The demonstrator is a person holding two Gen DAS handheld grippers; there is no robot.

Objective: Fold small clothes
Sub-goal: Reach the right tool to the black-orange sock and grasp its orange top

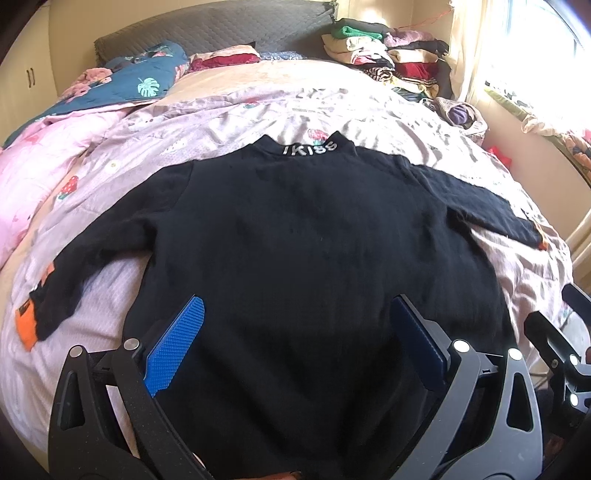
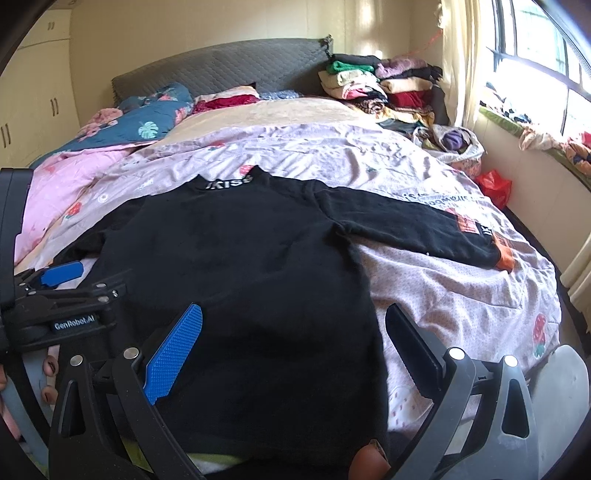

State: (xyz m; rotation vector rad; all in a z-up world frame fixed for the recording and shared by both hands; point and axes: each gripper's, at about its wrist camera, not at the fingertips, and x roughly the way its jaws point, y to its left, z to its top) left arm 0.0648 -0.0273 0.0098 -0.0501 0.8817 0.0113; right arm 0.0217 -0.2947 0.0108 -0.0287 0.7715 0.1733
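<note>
a black sweater (image 1: 295,236) lies spread flat, back side up, on the bed (image 1: 229,110), with its hem toward the cameras and its collar (image 1: 309,147) pointing at the grey headboard (image 1: 214,29). white letters run across the collar. both sleeves are stretched outward: the left sleeve (image 1: 88,251) angles down toward the near-left edge of the bed and ends in an orange cuff (image 1: 26,325), while the right sleeve (image 2: 406,225) reaches out to the right and ends in an orange cuff (image 2: 504,258) with an orange patch (image 2: 466,224) just before it.

the left gripper (image 1: 295,339) hovers over the lower part of the sweater with its 2 fingers spread wide, nothing pinched between them; the blue textured pad (image 1: 177,347) sits near the sweater's left side edge. the right gripper (image 2: 291,347) is likewise spread wide and holds nothing, its blue pad (image 2: 175,350) over the black fabric and its other finger (image 2: 413,347) over the bare sheet (image 2: 461,295) just past the sweater's right edge. in the right wrist view the left gripper (image 2: 59,275) shows at the left edge, by the sweater's left side.

the sheet is pale lilac with strawberry prints. a pink quilt (image 1: 44,158) and a teal blanket (image 1: 140,81) with a leaf print are bunched at the far left of the bed. stacks of folded clothes (image 1: 388,55) stand at the far right corner beside the headboard, near a sunlit window (image 2: 546,55). a red bag (image 2: 493,186) lies on the floor beside the bed.
</note>
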